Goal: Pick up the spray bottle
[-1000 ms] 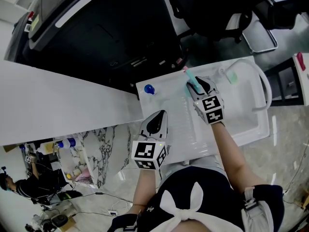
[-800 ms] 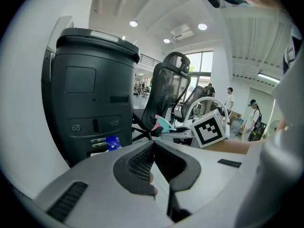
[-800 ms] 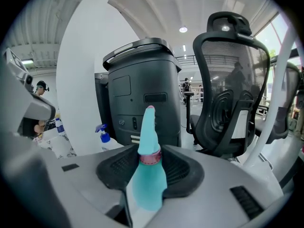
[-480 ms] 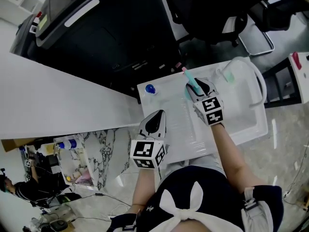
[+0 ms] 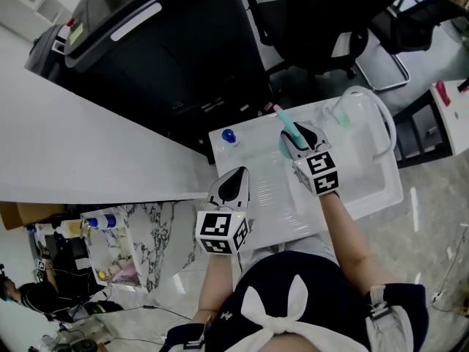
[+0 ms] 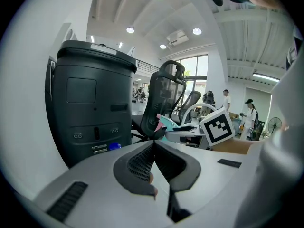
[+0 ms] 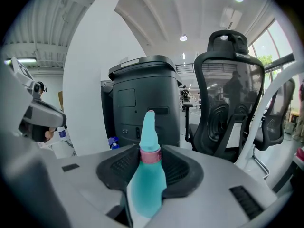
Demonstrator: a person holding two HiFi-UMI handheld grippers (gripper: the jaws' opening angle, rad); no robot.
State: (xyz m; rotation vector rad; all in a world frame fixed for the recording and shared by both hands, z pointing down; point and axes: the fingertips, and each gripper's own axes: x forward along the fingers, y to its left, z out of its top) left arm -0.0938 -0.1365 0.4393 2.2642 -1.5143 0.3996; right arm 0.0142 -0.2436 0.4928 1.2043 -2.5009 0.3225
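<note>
The spray bottle (image 7: 147, 175) is teal with a pink collar and a tapered teal nozzle. My right gripper (image 7: 149, 167) is shut on the bottle's body, its pads pressing on both sides, and the nozzle points forward beyond the jaws. In the head view the spray bottle (image 5: 288, 123) sticks out of the right gripper (image 5: 297, 134) above the white washbasin unit (image 5: 366, 189). My left gripper (image 5: 233, 180) hangs over the unit's left part, and in its own view the left gripper (image 6: 153, 151) is shut with nothing held. The bottle's nozzle (image 6: 166, 124) shows to its right.
A small blue object (image 5: 228, 135) lies on the white top near its back left corner. A white curved pipe (image 5: 381, 119) arches over the basin. Beyond the unit stand a large black bin (image 5: 146, 50) and a black office chair (image 5: 330, 20). A white wall (image 5: 73, 152) runs on the left.
My right gripper has risen a little with the spray bottle in it. The left gripper has stayed nearly where it was, still shut.
</note>
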